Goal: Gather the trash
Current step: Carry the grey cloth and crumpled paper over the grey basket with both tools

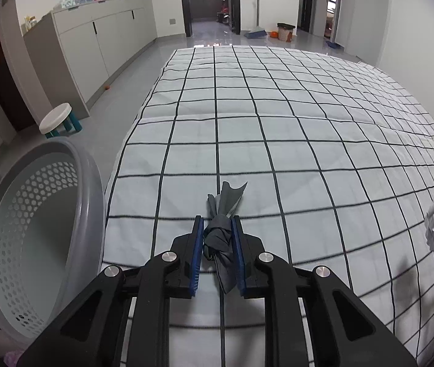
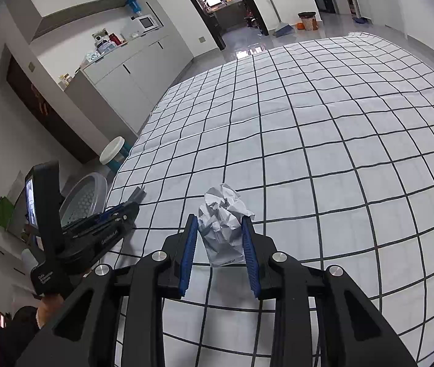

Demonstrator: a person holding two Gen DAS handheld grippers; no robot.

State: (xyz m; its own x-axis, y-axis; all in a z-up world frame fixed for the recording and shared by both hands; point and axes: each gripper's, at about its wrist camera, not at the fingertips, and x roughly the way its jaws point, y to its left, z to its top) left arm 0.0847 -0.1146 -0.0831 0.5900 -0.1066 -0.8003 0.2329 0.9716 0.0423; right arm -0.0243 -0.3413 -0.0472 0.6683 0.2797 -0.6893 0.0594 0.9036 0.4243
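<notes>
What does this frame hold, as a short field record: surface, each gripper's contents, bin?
surface: checked bedspread
left gripper: shut on a dark grey wrapper
right gripper: jaws around a crumpled white paper ball, pads at its sides
bin: grey perforated basket, at the bed's left edge, beside the left gripper
bin contents: none visible in the part shown
both items: not yet in the basket
</notes>
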